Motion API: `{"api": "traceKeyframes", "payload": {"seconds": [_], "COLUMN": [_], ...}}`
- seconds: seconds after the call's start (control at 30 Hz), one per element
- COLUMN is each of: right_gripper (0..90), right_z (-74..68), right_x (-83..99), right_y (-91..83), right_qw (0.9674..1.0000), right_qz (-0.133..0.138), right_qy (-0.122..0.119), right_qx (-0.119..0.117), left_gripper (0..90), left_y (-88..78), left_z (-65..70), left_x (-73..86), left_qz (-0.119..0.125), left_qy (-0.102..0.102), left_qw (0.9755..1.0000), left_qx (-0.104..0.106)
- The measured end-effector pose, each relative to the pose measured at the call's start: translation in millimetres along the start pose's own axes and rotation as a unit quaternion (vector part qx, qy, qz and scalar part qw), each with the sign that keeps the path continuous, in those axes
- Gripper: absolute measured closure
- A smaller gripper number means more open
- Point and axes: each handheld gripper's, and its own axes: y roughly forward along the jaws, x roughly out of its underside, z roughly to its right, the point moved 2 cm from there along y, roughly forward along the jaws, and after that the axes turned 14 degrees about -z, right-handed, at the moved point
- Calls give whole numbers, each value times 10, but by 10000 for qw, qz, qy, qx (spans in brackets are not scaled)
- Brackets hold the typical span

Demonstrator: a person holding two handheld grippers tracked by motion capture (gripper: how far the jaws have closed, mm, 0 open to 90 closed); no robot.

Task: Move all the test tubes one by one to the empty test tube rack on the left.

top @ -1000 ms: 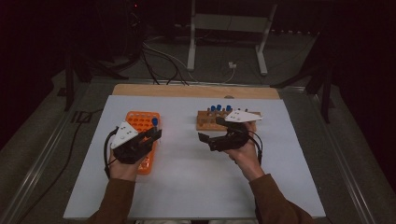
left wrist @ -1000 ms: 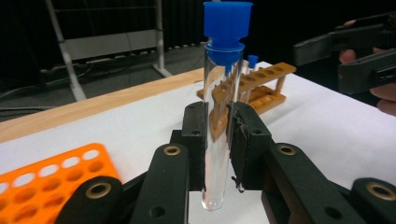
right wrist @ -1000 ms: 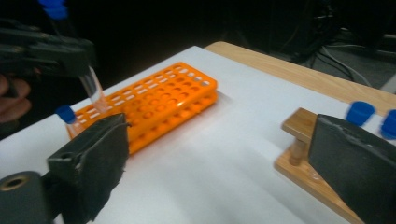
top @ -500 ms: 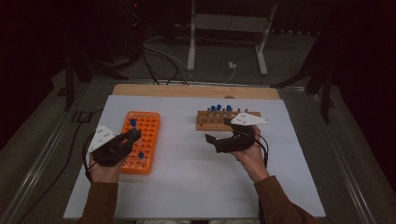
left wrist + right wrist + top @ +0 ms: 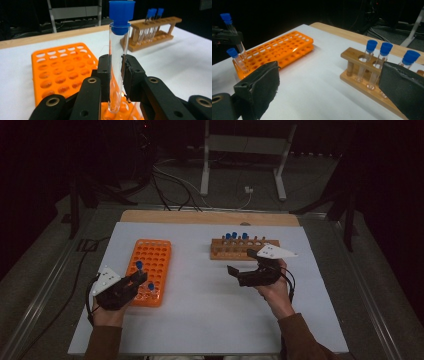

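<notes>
- The left gripper [image 5: 117, 75] is clamped on a blue-capped test tube [image 5: 117, 62], pads pressed to the glass on both sides, the tube standing upright between them.
- Big change over the last second: that hand has swung from over the middle of the orange rack [image 5: 152, 267] back and down to its near end, closest to the person.
- In the left gripper view the tube's rounded bottom sits right at the rack's near holes; whether it has entered one I cannot tell from here.
- One capped tube [image 5: 151, 287] already stands in a near-corner hole, just beside the one being carried.
- My read: this is the lowering step of a transfer, and the tube is close to being seated.
- The right gripper [image 5: 329, 92] is wide open, nothing between its jaws, and has drifted a little toward the person, now in front of the wooden rack [image 5: 244, 249].
- Three blue-capped tubes [image 5: 384, 53] wait upright in that wooden rack, so several transfers look left to do.
- What to watch: the tube must stay vertical and line up with a hole, or the glass will catch the orange grid.
</notes>
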Motion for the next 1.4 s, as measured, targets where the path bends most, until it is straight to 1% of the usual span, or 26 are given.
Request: {"api": "traceKeyframes", "payload": {"seconds": [0.07,0.17,0.43,0.5,0.6,0.7,0.83,0.9,1.1,1.17,1.2,1.23,1.27,1.4], "right_gripper": [35,35,36,37,37,37,38,47,48,48,48,48,48,48], "right_z": [8,15,10,8,6,4,3,2,-3,-9,-12,-14,-17,-24], "right_x": [29,54,76,80,84,86,93,99,112,116,118,120,121,129], "right_y": [7,7,-25,-27,-26,-25,-24,-24,-7,2,8,13,18,40], "right_qw": [10000,10000,10000,10000,10000,10000,10000,10000,10000,9999,9999,9999,9999,9999], "right_qz": [-25,-26,23,25,27,31,31,25,20,9,5,-10,-20,-43], "right_qy": [26,33,39,35,32,27,8,2,-23,-22,-30,-40,-45,-50], "right_qx": [-14,-21,-52,-58,-69,-76,-80,-84,-94,-99,-99,-95,-88,-89], "left_gripper": [776,776,775,775,775,775,776,777,781,781,782,782,782,782], "left_y": [11,18,56,62,71,86,105,110,128,142,161,167,167,168], "left_z": [9,15,46,50,42,47,57,57,76,72,74,85,92,90], "left_x": [34,71,192,218,256,294,332,343,359,369,381,387,382,385], "left_qz": [-58,-93,-263,-329,-400,-511,-689,-757,-920,-1005,-1100,-1078,-1101,-1086], "left_qy": [33,19,26,59,64,93,169,176,288,296,339,375,407,378], "left_qw": [10000,10000,9996,9994,9992,9986,9975,9970,9953,9945,9933,9934,9930,9933], "left_qx": [1,15,71,38,52,64,19,0,-42,-52,-68,-61,-94,-86]}}
